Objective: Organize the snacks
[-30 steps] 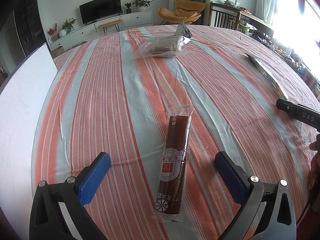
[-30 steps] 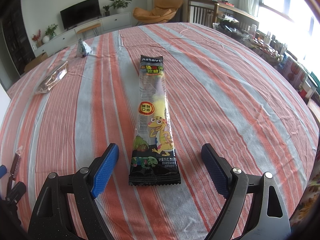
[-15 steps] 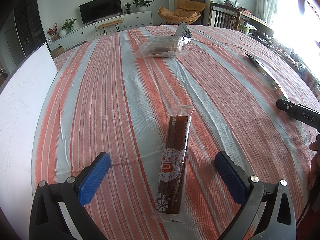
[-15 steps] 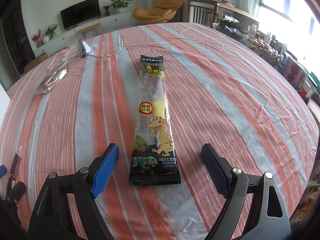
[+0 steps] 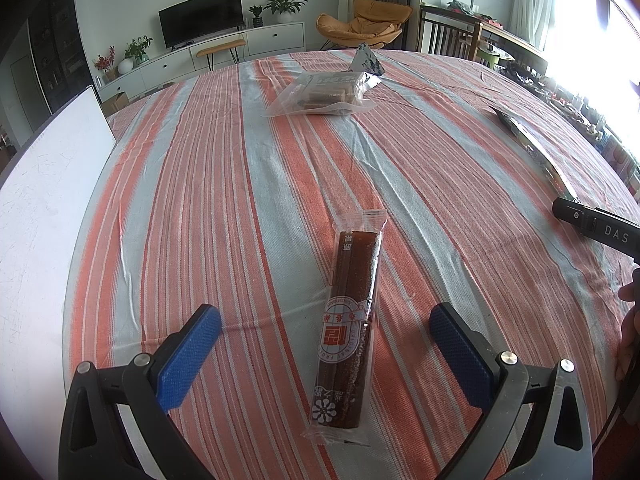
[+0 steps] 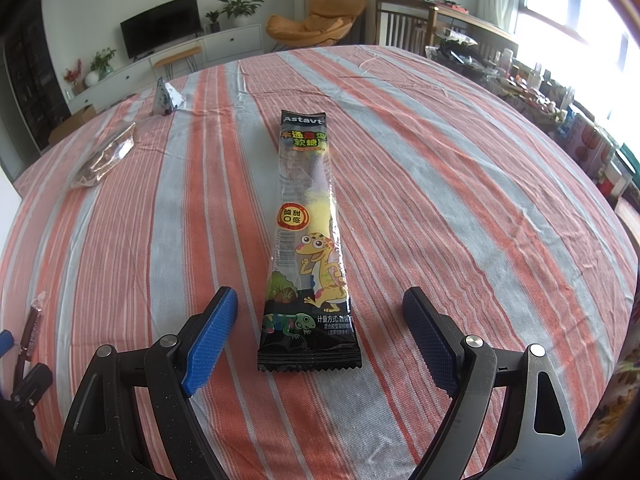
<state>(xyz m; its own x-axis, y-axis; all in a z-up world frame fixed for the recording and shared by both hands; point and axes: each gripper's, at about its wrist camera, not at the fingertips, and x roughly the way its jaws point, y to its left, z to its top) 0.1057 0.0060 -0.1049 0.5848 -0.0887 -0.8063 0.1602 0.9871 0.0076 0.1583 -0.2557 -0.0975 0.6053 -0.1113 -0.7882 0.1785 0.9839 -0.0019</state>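
Observation:
A dark brown fruit roll in clear wrap lies lengthwise on the striped tablecloth. My left gripper is open above it, its blue pads well apart on either side of the roll's near half. In the right wrist view a long gummy candy packet with a cartoon lizard lies on the cloth. My right gripper is open, straddling the packet's near end without touching it.
A clear bag of snacks and a small pyramid packet lie at the far side of the table. A white board leans at the left table edge. Cluttered shelves stand to the right. A hand shows at the right edge.

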